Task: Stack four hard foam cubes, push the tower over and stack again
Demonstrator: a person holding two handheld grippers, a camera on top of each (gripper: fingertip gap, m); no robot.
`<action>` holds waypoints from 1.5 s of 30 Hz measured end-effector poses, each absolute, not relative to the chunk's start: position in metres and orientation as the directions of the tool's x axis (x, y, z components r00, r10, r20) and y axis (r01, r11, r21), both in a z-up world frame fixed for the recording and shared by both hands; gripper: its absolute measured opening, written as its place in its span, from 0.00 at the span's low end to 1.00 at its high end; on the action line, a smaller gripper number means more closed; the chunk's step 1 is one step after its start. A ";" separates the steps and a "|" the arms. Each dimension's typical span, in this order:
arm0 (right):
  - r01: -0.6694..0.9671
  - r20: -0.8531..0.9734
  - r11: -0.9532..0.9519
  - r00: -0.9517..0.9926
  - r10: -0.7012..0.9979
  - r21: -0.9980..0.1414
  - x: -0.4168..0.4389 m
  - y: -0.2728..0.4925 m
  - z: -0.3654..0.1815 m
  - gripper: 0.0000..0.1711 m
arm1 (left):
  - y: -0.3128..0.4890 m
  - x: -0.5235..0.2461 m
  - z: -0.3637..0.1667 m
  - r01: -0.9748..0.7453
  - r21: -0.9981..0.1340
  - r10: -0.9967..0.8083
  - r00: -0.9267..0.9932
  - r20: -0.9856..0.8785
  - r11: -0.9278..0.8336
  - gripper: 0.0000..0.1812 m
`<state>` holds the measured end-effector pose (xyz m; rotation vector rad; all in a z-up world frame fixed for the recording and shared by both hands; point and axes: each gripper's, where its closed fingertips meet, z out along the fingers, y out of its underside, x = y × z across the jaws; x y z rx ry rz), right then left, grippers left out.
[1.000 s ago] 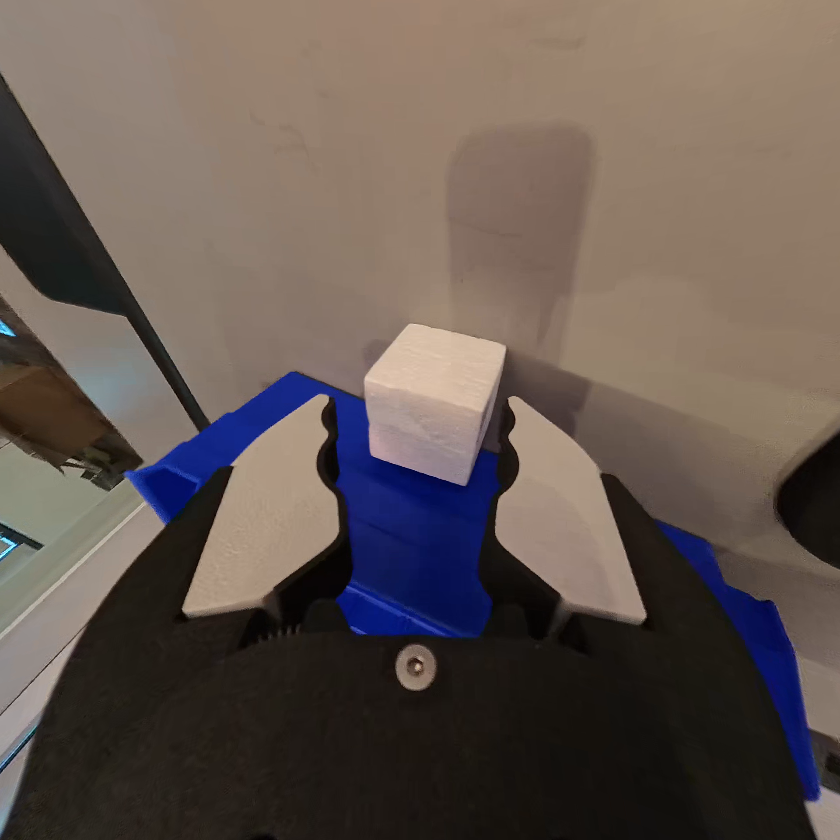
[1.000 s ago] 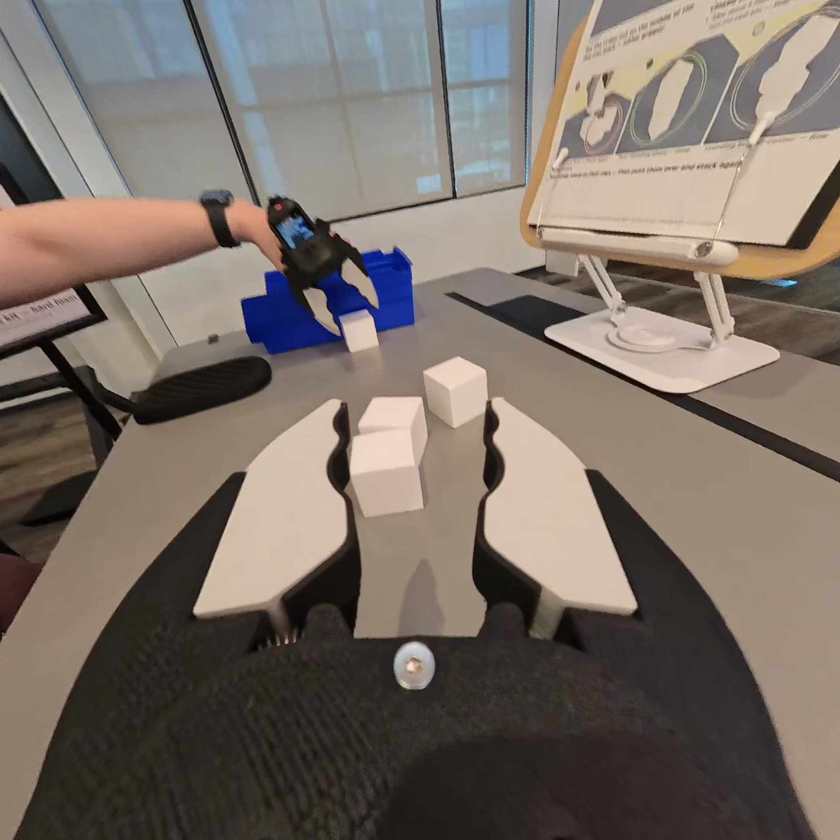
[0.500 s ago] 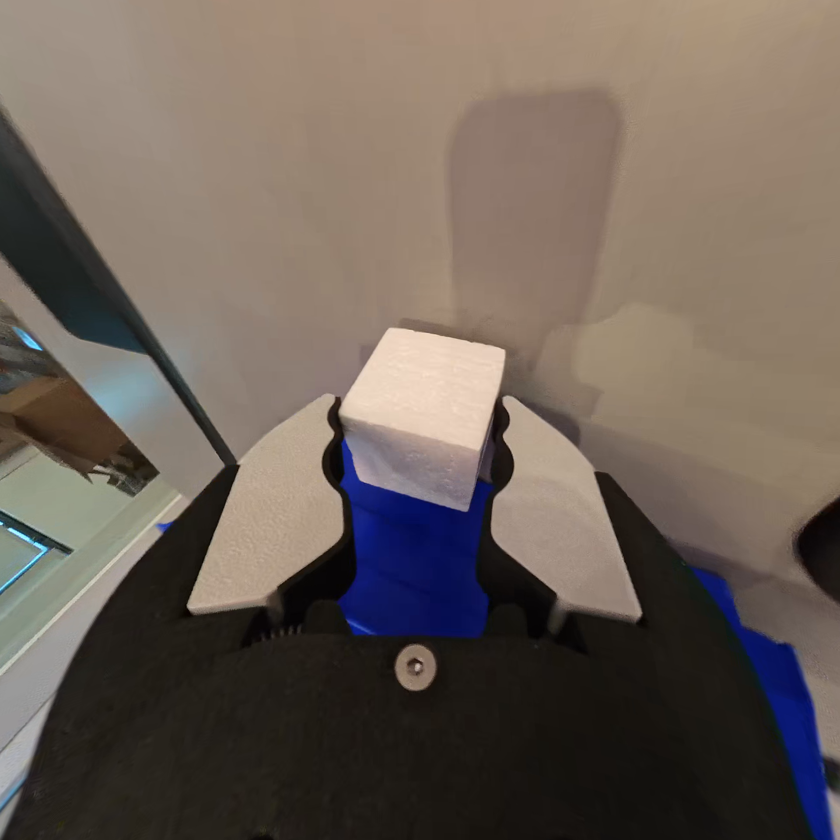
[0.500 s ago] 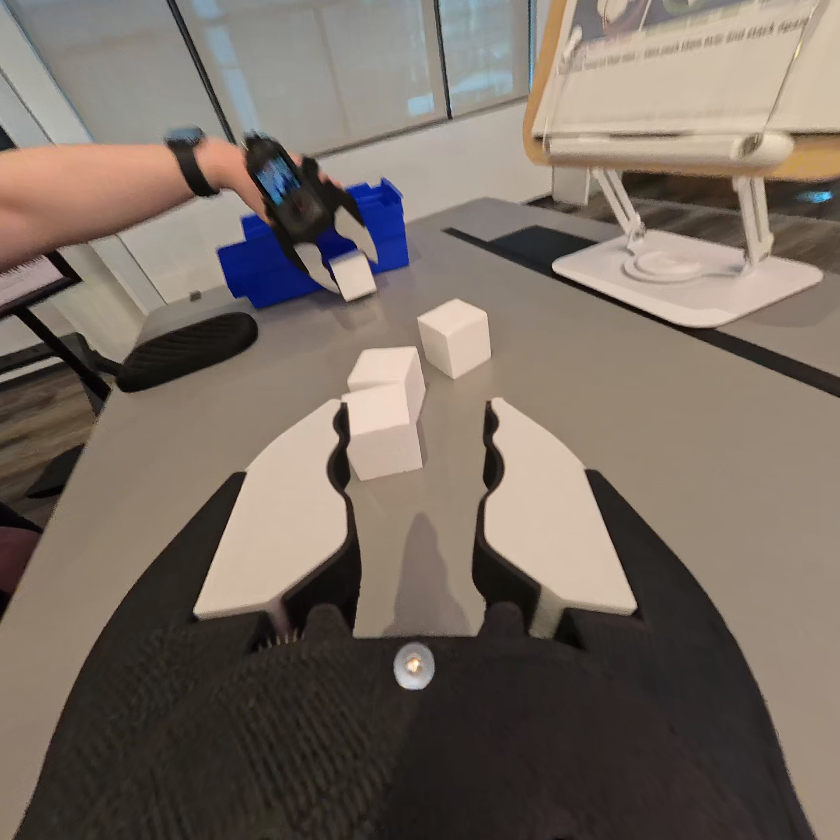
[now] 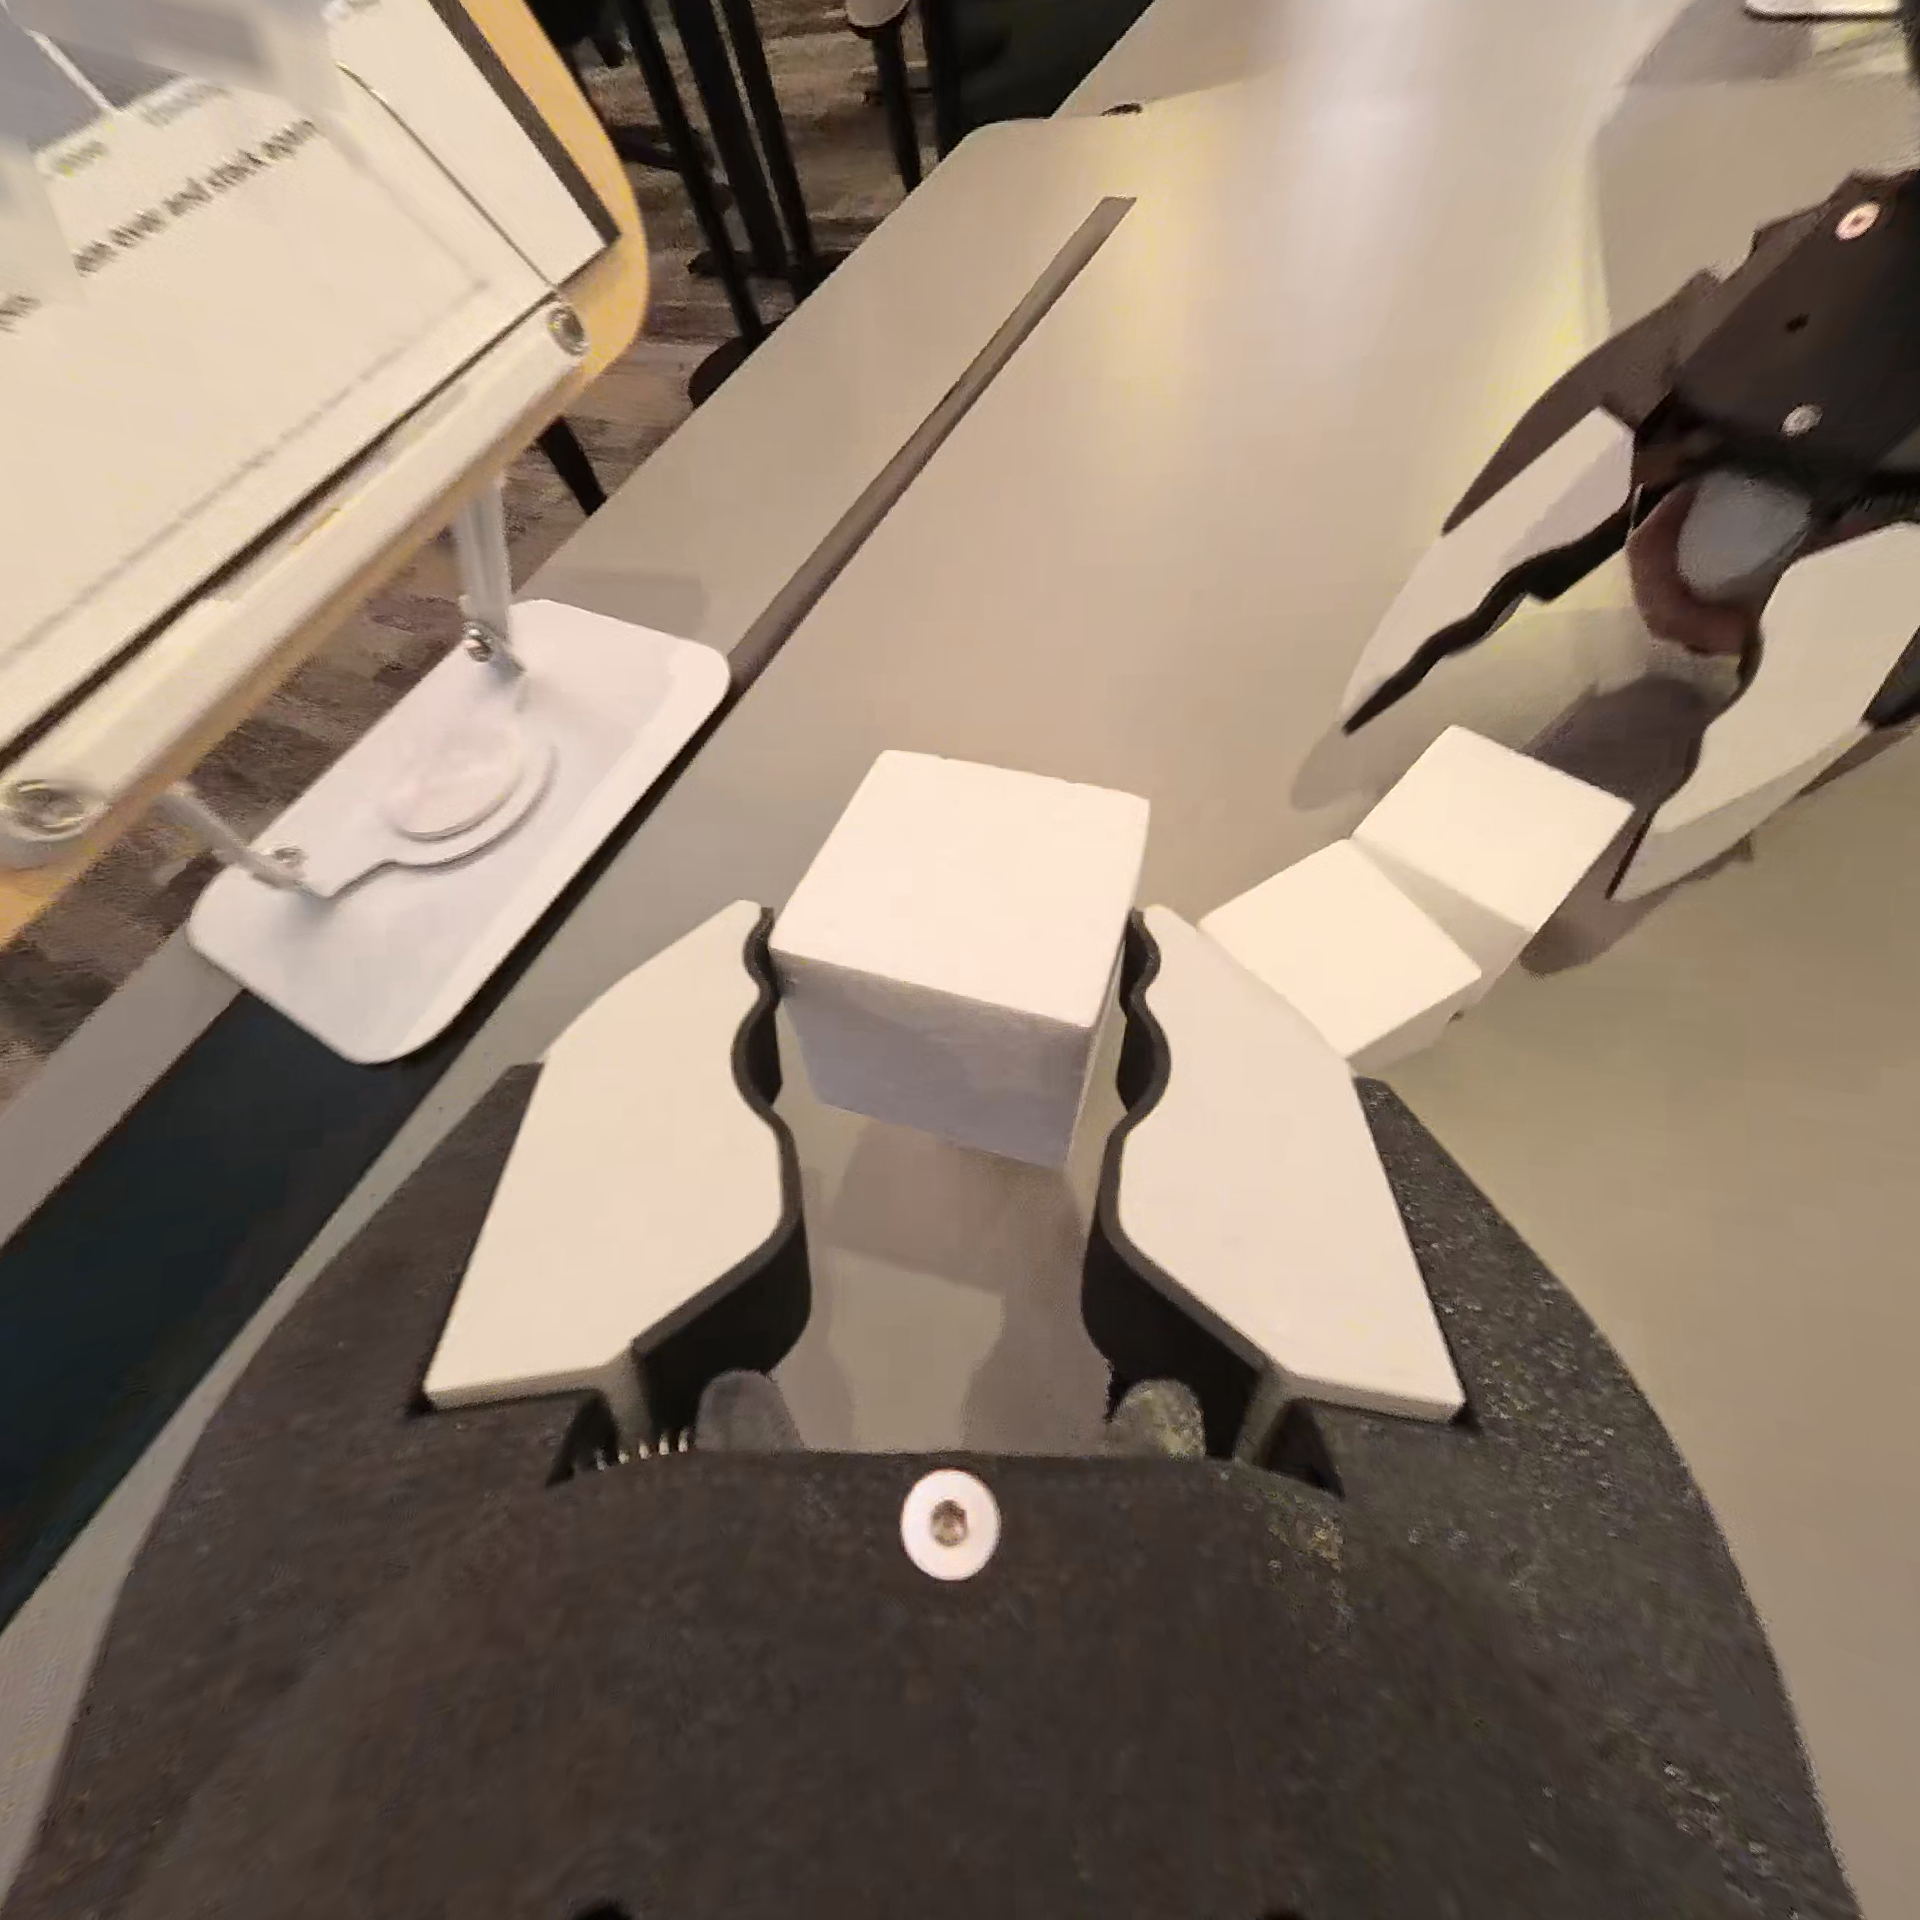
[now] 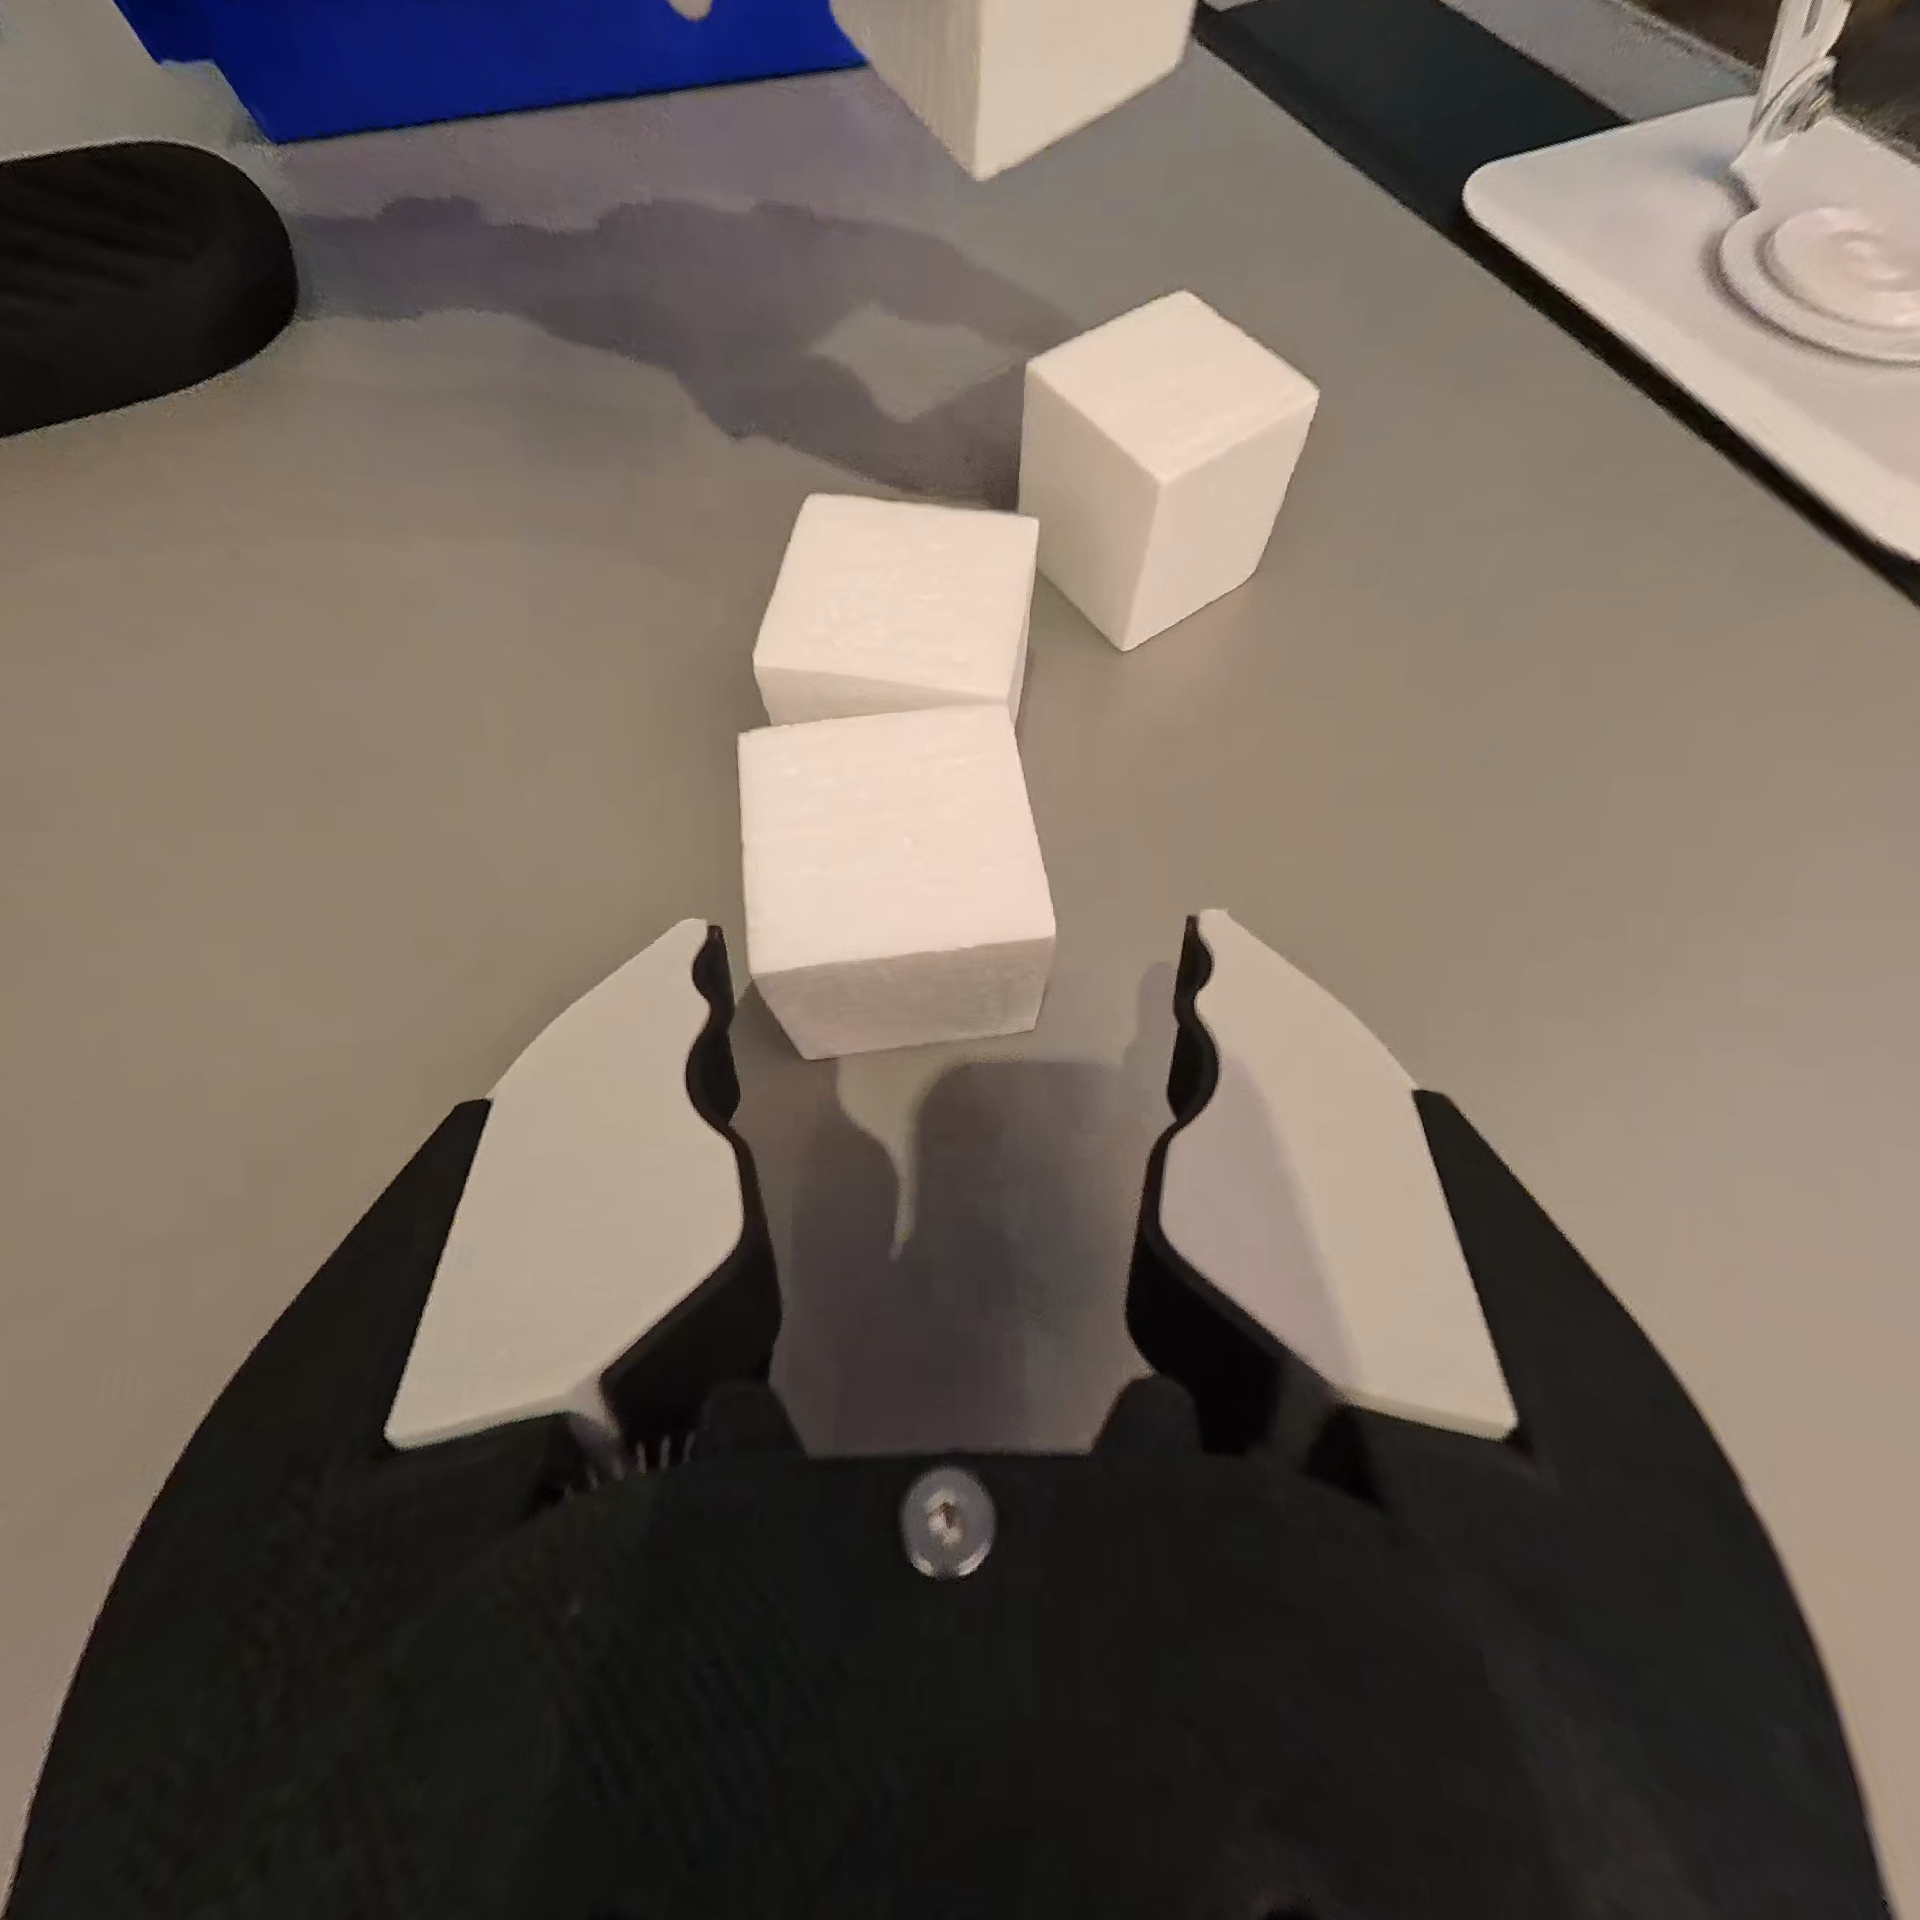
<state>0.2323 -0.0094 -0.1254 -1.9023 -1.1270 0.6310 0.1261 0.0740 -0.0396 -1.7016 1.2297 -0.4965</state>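
My left gripper (image 5: 948, 920) is shut on a white foam cube (image 5: 966, 862) and holds it above the grey table (image 5: 1662, 1195). That cube also shows at the top of the right wrist view (image 6: 1018, 73), in the air. Three more cubes rest on the table: a near one (image 6: 894, 873), a middle one (image 6: 899, 608) touching it, and a far one (image 6: 1164, 499). My right gripper (image 6: 951, 930) is open and low, with the near cube's front just between its fingertips, closer to the left finger. It also shows open in the left wrist view (image 5: 1496, 790), over two cubes (image 5: 1340, 956).
A blue bin (image 6: 499, 52) and a black armrest (image 6: 125, 281) are at the far left. A document stand (image 5: 312, 312) with a white base (image 5: 468, 831) stands beyond a dark seam (image 5: 935, 416) in the table; its base is at the right in the right wrist view (image 6: 1714, 260). The white base (image 5: 468, 831) is about 25 centimetres from my left fingertips. Look for it in the right wrist view (image 6: 1758, 261) too.
My left gripper shut on the cube beside the blue bin, lifted it and swung it over to the other cubes. My right gripper moved down and forward to the near cube and opened wider.
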 end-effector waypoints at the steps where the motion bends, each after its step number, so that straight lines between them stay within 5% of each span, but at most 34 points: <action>1: 0.477 -0.020 -0.278 0.477 0.879 -0.834 0.232 -0.009 -0.129 0.48 | 0.074 0.133 -0.043 -0.497 -0.866 -0.894 0.409 -0.180 -0.053 0.35; 5: 0.504 -0.043 -0.302 0.463 0.885 -0.809 0.228 -0.009 -0.141 0.47 | 0.080 0.149 -0.051 -0.466 -0.883 -0.894 0.418 -0.163 -0.057 0.35; 8: 0.514 -0.055 -0.298 0.435 0.899 -0.805 0.224 -0.013 -0.143 0.35 | 0.085 0.155 -0.051 -0.425 -0.902 -0.899 0.419 -0.125 -0.073 0.35; 23: 0.342 -0.120 -0.318 0.492 0.862 -0.884 0.266 -0.004 -0.101 0.34 | 0.098 0.160 -0.072 -0.385 -0.917 -0.908 0.414 -0.068 -0.106 0.35; 45: 0.467 -0.086 -0.329 0.468 0.879 -0.821 0.264 -0.010 -0.128 0.34 | 0.097 0.158 -0.080 -0.365 -0.925 -0.900 0.431 -0.067 -0.106 0.40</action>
